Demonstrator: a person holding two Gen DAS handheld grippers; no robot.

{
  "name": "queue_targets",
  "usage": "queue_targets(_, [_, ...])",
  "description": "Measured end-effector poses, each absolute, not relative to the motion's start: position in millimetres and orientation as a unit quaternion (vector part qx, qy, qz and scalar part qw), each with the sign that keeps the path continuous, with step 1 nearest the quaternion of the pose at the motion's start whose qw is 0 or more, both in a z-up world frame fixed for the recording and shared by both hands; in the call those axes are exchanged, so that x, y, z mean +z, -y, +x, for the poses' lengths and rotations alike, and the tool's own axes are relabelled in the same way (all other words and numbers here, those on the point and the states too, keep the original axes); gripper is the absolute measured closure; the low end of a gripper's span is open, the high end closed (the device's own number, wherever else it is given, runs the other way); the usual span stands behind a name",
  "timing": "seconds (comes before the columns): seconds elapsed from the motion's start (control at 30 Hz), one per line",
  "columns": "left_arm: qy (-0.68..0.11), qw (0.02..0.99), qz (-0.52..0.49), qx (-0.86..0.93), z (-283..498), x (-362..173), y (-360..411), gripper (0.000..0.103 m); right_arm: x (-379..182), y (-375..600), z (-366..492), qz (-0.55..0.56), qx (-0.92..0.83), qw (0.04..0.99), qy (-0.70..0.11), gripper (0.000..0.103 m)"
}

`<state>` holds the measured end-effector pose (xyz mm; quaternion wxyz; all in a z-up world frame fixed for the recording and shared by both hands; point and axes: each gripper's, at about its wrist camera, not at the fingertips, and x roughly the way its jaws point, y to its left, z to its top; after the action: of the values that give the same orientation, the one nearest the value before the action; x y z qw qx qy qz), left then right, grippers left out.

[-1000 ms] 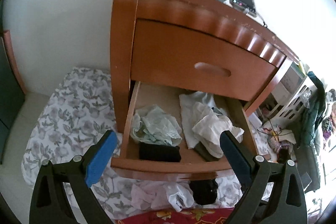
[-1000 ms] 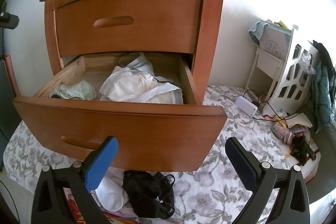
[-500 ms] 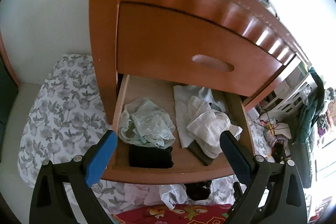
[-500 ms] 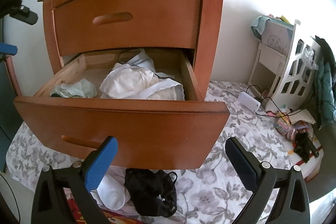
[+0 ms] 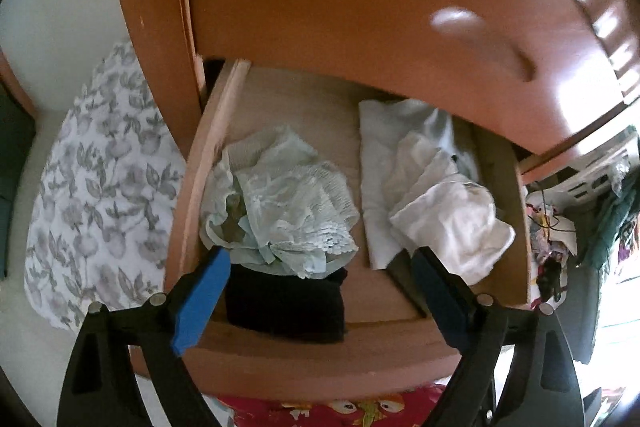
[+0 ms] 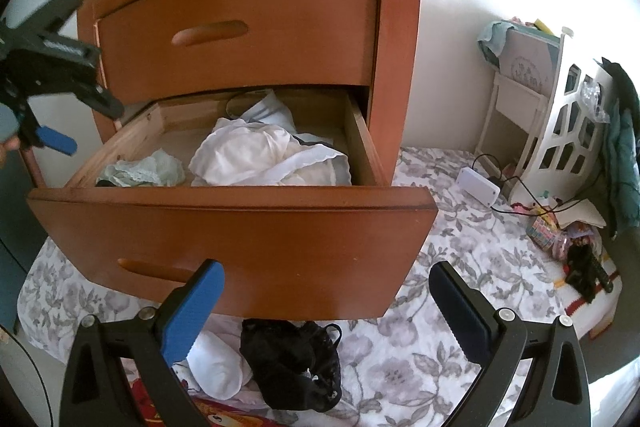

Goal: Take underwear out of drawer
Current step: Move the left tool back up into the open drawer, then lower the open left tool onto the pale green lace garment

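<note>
The lower drawer (image 5: 320, 355) (image 6: 224, 223) of a wooden nightstand stands pulled out. Inside lie pale green lace underwear (image 5: 280, 203) (image 6: 144, 169) at the left, a folded black piece (image 5: 284, 303) at the front, and white garments (image 5: 444, 211) (image 6: 256, 155) at the right. My left gripper (image 5: 320, 279) hovers open just above the drawer's front, over the black and green pieces, holding nothing. My right gripper (image 6: 326, 291) is open and empty, low in front of the drawer face. In the right wrist view the left gripper (image 6: 56, 139) shows at the drawer's left.
The closed upper drawer (image 6: 240, 31) overhangs the open one. Black underwear (image 6: 292, 359) and white pieces (image 6: 216, 367) lie on a floral sheet (image 6: 440, 307) below the drawer. A white charger with cables (image 6: 478, 183), a white shelf unit (image 6: 560, 123) and clutter sit at the right.
My left gripper has moved forward and down, close over the open drawer. My right gripper has edged slightly nearer the drawer front. Both stay open.
</note>
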<state>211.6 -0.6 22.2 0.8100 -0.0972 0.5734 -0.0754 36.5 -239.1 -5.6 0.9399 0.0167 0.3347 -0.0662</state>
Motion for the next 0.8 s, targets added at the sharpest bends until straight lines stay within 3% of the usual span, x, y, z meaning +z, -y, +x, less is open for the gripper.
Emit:
queue_targets(0.5, [-0.62, 0.781, -0.05, -0.054, 238.8, -14.0, 13.9, 0.013, -9.9, 243.9, 39.4, 0.034, -0.059, 0.936, -0.346, 0.0])
queue_targets(0.57, [-0.624, 0.778, -0.048, -0.052, 242.3, -17.4, 14.8, 0.021, -10.3, 245.5, 39.2, 0.039, -0.058, 0.935, -0.347, 0.0])
queue_targets(0.8, [-0.634, 0.771, -0.04, -0.045, 251.2, -28.7, 17.0, 0.023, -11.2, 247.8, 40.6, 0.046, -0.058, 0.933, -0.351, 0.0])
